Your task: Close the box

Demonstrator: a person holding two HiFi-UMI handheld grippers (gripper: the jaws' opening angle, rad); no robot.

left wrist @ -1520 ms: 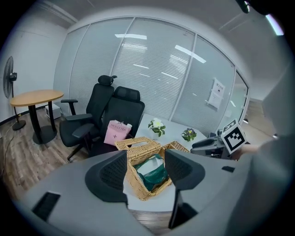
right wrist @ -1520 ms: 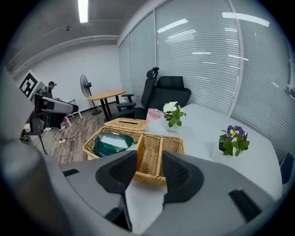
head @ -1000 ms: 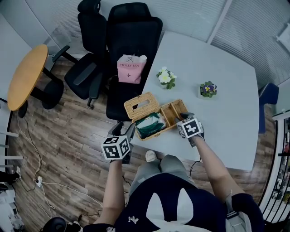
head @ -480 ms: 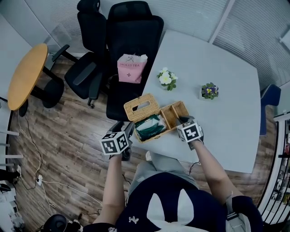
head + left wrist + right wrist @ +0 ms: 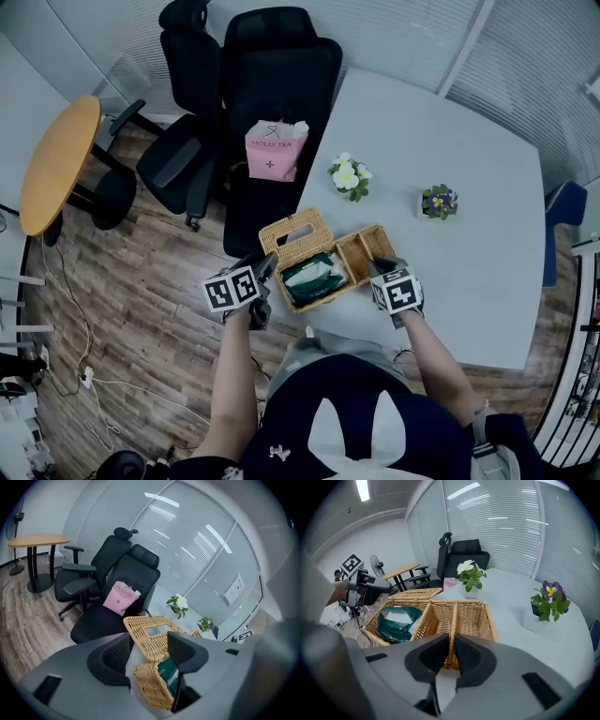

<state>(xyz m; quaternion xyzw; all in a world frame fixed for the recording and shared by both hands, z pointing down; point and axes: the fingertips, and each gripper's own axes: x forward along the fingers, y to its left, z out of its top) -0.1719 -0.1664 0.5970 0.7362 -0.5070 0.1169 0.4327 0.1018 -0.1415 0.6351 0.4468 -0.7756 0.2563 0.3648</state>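
**Bracing the wicker box for closing**

It sits at the near left corner of the table, its lid open. The right gripper, jaws just closing, pinches the near wall. The left gripper, jaws spread, frames the lid without pressing it. Swinging the lid down remains entirely.

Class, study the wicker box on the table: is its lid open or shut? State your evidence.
Open. The lid is swung back off the wicker box, and the green packet inside it is uncovered.
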